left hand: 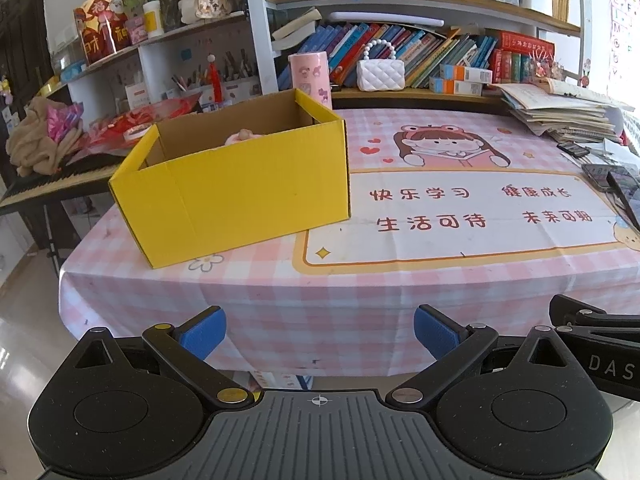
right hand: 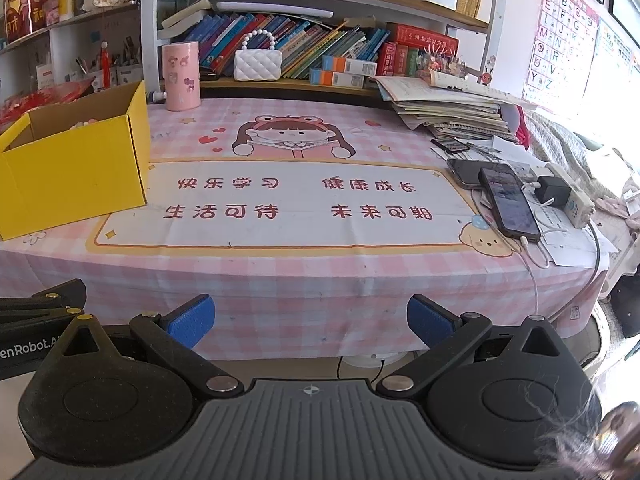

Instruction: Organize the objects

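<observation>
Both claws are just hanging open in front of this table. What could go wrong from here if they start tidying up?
The yellow box sits close to the table's front-left corner, so a nudge might push it off. On the right, phones lie among charging cables near the edge; the right gripper could snag a cable and drag one down.

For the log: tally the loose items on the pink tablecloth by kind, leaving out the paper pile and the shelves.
Yellow cardboard box: 1
Pink cylindrical container: 1
Phones: 2
Small dark calculator-like device: 1
White power strip with black charger: 1
Total: 6
</observation>
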Demonstrator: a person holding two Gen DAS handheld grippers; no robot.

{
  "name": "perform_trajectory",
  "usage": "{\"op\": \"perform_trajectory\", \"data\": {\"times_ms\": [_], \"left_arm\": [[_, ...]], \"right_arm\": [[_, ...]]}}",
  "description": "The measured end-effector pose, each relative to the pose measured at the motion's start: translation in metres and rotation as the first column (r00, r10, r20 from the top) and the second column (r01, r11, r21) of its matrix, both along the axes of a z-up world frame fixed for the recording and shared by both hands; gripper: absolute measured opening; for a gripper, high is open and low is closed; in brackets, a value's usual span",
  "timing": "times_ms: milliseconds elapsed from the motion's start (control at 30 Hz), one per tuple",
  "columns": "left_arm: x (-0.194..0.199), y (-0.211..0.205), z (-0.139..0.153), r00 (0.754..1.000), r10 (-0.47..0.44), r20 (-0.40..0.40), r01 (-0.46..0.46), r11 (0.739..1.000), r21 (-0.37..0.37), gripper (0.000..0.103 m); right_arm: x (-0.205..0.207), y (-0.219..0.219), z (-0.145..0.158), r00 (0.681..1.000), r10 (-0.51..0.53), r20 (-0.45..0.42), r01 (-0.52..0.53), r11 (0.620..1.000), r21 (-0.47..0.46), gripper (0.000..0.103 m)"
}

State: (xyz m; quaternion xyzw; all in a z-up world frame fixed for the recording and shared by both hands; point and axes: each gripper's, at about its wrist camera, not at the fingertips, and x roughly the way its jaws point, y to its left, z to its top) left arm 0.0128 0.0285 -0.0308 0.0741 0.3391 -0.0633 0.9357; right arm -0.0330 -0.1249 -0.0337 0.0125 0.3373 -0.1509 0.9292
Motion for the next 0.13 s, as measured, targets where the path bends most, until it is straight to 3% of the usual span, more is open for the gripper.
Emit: {"op": "perform_trajectory", "data": {"times_ms": [133], "left_arm": [[0.0069,-0.0043,-0.001,1.0,0.004,-0.008,-0.004,1.0,0.0,0.101]], "right_arm": [[0.0054,-0.0037,-0.0008,1.0,0.009,-0.009,-0.009,1.0,-0.002,0.103]]}}
